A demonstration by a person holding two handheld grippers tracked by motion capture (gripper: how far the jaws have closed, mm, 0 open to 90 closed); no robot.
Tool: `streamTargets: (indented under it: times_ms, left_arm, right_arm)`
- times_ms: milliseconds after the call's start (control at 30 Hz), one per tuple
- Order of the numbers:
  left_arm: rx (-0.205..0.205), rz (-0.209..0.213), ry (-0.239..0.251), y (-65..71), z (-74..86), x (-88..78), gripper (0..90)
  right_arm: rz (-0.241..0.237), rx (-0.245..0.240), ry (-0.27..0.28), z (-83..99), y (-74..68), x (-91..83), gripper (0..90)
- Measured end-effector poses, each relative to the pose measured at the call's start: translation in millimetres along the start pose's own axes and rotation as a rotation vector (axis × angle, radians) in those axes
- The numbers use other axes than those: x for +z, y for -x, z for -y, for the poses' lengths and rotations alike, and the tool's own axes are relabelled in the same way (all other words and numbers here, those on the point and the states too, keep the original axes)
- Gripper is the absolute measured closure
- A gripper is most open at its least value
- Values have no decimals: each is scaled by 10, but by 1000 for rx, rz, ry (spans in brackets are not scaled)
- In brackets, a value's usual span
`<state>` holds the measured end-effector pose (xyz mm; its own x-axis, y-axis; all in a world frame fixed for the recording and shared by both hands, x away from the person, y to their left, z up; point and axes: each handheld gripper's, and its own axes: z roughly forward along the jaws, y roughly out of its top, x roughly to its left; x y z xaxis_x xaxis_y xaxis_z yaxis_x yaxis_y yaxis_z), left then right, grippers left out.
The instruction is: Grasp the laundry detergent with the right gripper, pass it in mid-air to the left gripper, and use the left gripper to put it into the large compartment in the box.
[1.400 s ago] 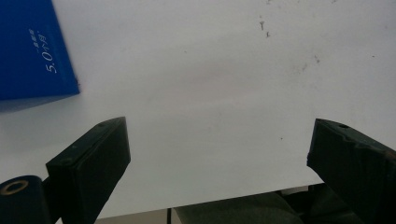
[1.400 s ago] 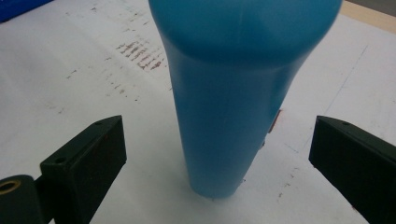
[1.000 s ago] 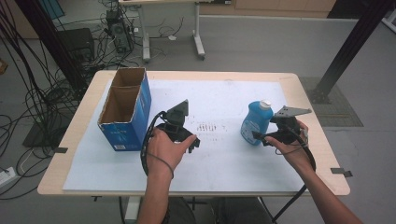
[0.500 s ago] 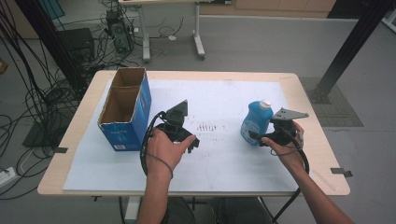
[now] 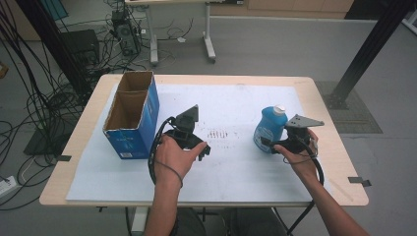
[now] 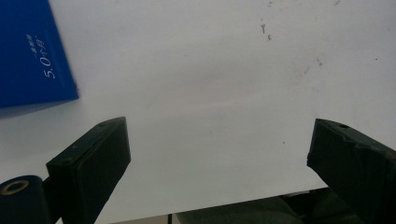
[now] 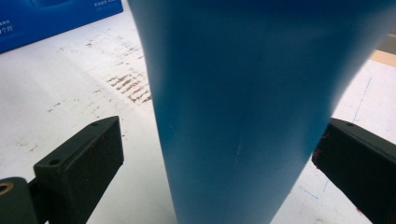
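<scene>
While the jaws of the right gripper [image 7: 219,172] stood wide apart, the blue bottle [image 7: 243,93] was between them; one jaw was clear of it, the other very near, contact uncertain. The bottle stood upright with its white cap [image 5: 279,109] on the white sheet [image 5: 231,167], at the right part of the table [image 5: 339,162]. The left gripper [image 6: 219,154] also had its jaws spread, with nothing between them, above the bare sheet. Just to its left stood the open blue box [image 5: 132,118], well apart from the bottle. Brown marks [image 5: 223,133] lay on the sheet between both grippers.
</scene>
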<state>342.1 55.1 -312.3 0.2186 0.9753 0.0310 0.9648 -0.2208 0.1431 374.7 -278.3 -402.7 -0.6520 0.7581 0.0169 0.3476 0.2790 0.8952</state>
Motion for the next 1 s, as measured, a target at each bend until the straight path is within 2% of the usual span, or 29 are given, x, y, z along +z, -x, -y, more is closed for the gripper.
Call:
streamTargets:
  times_ms: [1000]
  left_arm:
    - [3, 1, 1, 24, -21, 13, 62]
  right_arm:
    - [-21, 3, 55, 66, 21, 83, 13]
